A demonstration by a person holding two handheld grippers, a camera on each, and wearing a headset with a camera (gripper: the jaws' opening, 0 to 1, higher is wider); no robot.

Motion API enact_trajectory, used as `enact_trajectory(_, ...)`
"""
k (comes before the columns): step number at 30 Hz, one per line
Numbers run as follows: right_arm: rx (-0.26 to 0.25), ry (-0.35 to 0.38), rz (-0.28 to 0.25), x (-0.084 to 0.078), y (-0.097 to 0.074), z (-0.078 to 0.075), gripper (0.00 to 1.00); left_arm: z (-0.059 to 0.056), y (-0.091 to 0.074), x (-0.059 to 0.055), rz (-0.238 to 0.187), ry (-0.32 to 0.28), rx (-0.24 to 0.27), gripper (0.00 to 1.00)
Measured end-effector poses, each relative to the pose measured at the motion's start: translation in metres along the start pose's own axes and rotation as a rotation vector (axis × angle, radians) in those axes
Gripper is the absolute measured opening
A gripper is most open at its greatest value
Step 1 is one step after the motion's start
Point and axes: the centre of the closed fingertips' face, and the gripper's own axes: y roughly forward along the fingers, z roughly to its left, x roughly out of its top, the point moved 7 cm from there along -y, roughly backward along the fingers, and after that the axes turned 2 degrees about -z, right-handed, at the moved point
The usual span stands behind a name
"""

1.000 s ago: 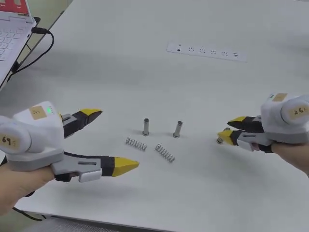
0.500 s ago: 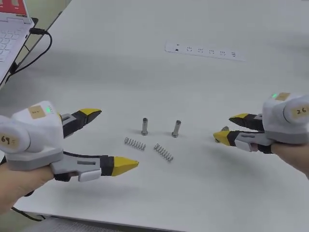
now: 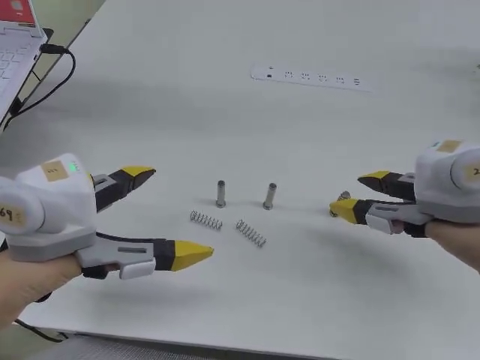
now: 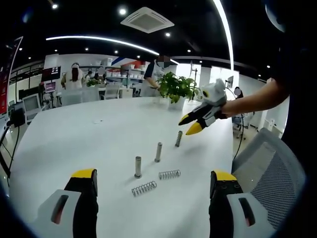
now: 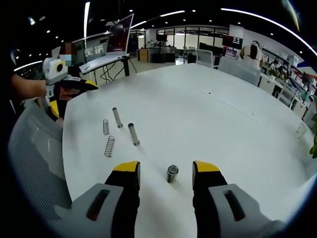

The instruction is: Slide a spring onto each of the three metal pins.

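Two bare metal pins (image 3: 220, 193) (image 3: 269, 196) stand upright mid-table, with two loose springs (image 3: 205, 220) (image 3: 250, 232) lying just in front of them. A third pin (image 3: 343, 199) stands to their right and appears to have a coil around it (image 5: 172, 173). My right gripper (image 3: 356, 193) is open, and this pin stands between its jaws without touching them (image 5: 166, 166). My left gripper (image 3: 169, 214) is wide open and empty, left of the springs. In its own view (image 4: 154, 174) the springs (image 4: 144, 188) (image 4: 169, 174) lie just ahead.
A white power strip (image 3: 311, 77) lies at the back of the white table (image 3: 225, 127). A laptop (image 3: 15, 37) with a black cable (image 3: 52, 75) sits at the far left corner. The table's front edge runs close below my left gripper.
My right gripper's jaws have spread wider around the third pin. The left gripper, the two pins and the springs have stayed put; the head camera has shifted slightly.
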Motion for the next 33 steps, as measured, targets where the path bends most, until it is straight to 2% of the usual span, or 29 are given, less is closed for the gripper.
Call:
enact_trajectory(4,-0.006,0.006,-0.027,0.005,-0.006,0.002,0.41,0.0,0.0,0.0,0.002,-0.002,0.0,0.92)
enact_trajectory(7,0.007,0.006,-0.035,0.008,-0.009,0.006,0.41,-0.001,0.0,0.0,0.003,-0.001,-0.001,0.92)
enact_trajectory(20,0.053,-0.036,-0.086,0.025,-0.016,0.034,0.39,-0.003,0.0,0.003,0.001,0.005,-0.006,0.92)
enact_trajectory(27,0.121,-0.092,-0.087,0.032,-0.005,0.06,0.37,-0.003,0.0,0.003,0.0,0.006,-0.007,0.92)
enact_trajectory(33,0.166,-0.109,-0.061,0.031,0.009,0.073,0.34,-0.003,-0.002,0.003,0.0,0.004,-0.005,0.92)
